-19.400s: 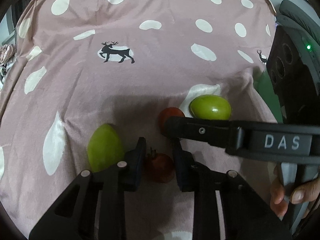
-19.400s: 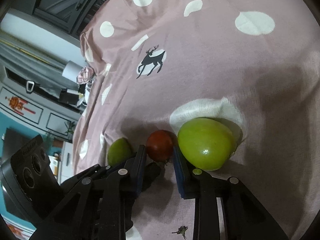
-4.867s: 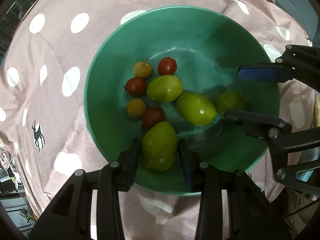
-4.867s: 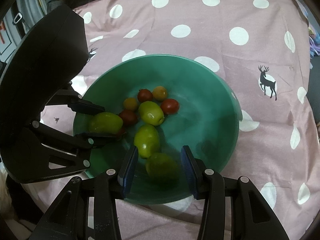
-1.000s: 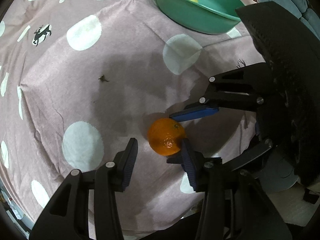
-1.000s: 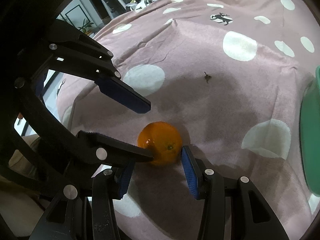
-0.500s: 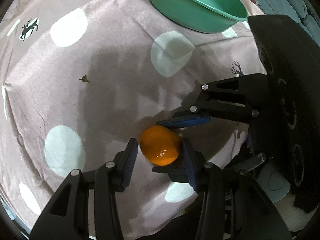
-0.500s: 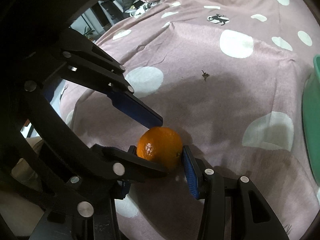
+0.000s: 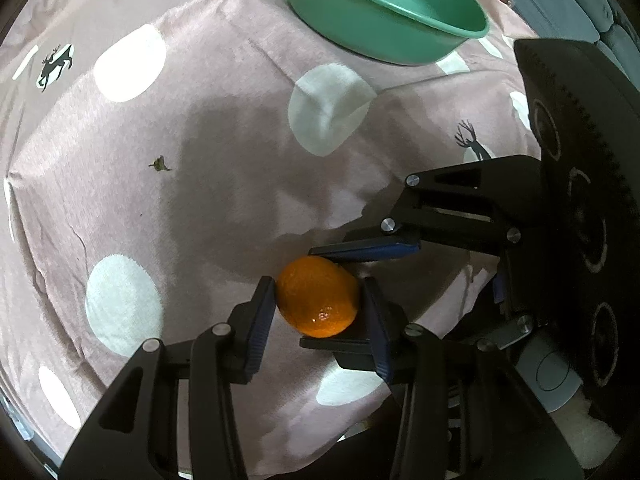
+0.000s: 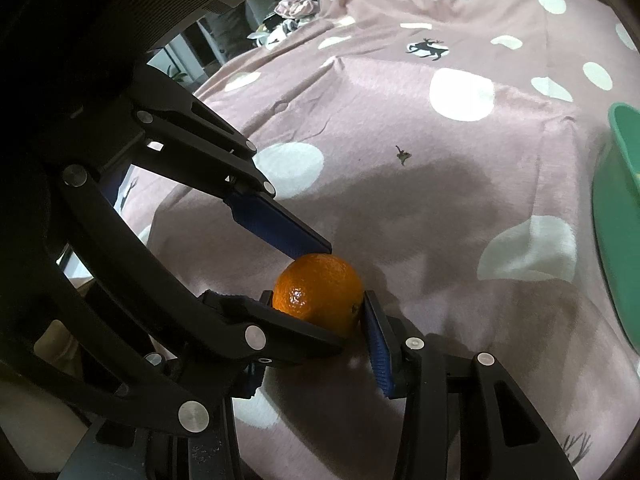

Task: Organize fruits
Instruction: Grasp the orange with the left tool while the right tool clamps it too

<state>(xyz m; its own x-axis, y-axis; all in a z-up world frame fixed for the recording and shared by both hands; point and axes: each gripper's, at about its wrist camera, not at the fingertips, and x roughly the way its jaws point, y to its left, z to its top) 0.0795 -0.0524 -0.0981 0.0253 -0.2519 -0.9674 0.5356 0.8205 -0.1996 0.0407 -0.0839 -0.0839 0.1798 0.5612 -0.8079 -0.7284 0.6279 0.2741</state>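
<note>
Left wrist view: the left tongs (image 9: 318, 300) have narrowed over the last second and now press both pads against the orange (image 9: 317, 297), which has left the cloth. The right tongs (image 9: 366, 296) cross it from the right, one finger above, one below.

Right wrist view: the right tongs (image 10: 316, 304) bracket the orange (image 10: 319, 295) closely; contact is uncertain. The green bowl (image 10: 622, 216), far right, is the likely destination.

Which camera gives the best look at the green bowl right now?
The left wrist view: the round green plastic bowl shows nearly whole at the top, rim, outer wall and a little red and yellow fruit inside. The right wrist view catches only a slice of its rim and wall at the right edge, contents hidden.
</note>
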